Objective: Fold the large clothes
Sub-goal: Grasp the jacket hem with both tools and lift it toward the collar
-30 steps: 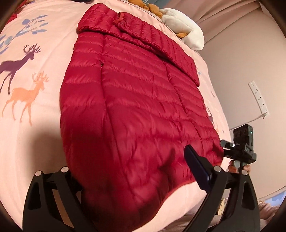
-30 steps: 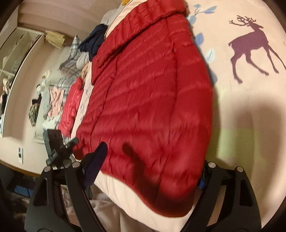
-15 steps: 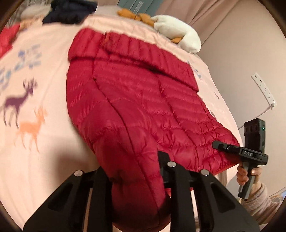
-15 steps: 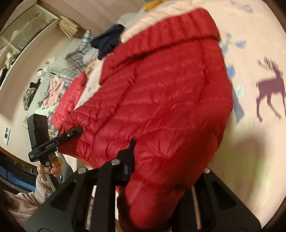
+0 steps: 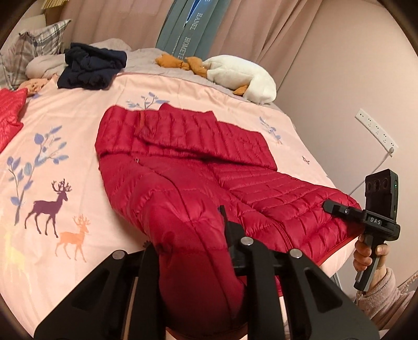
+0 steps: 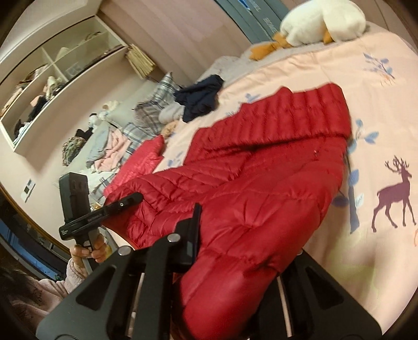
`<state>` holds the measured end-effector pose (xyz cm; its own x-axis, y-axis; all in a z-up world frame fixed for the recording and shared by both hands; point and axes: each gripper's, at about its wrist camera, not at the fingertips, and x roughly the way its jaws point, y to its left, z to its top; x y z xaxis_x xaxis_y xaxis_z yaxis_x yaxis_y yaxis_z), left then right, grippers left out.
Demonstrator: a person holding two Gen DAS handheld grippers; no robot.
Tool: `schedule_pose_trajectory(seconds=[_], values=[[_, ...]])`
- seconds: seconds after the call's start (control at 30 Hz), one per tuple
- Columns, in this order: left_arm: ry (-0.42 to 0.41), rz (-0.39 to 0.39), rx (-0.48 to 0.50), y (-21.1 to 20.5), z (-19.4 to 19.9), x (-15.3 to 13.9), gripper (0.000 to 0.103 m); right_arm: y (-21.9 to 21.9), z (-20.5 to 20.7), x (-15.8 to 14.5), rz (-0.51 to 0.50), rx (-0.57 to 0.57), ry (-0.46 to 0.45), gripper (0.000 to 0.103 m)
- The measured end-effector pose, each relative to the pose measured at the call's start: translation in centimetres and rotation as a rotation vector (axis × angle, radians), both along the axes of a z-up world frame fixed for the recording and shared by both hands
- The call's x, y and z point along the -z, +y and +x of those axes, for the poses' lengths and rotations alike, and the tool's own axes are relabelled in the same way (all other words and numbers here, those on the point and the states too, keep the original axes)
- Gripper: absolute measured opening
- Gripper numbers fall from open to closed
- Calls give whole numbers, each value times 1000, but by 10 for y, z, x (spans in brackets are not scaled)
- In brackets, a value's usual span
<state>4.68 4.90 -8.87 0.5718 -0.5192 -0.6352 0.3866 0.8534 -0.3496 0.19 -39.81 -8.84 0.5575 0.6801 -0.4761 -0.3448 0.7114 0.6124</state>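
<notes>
Pinching the red jacket's (image 5: 183, 167) hem, left tool (image 5: 190, 251) and right tool (image 6: 235, 251) lift it off the bed (image 5: 78, 109).

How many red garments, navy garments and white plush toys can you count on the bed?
Red garments: 2, the red jacket and a second red garment
Navy garments: 1, the navy garment
White plush toys: 1, the white plush toy
Total: 4

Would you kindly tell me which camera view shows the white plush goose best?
The left wrist view: the white plush goose lies whole and sharp at the bed's far end. The right wrist view catches it blurred at the top edge, partly cut off.
</notes>
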Motion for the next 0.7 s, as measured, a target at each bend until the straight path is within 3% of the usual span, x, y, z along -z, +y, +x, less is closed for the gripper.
schedule_pose_trajectory(seconds=[0.17,0.53,0.7], values=[[-48,-9,27,6,-12,-21,17,4,-8,-29,6,-33,-65,13],[-194,-103,100,26,-59,-79,17,-3,-59,-104,40,-128,-328,13],[-222,-84,68,29,-54,-87,18,-4,-52,-114,16,-115,-362,15]])
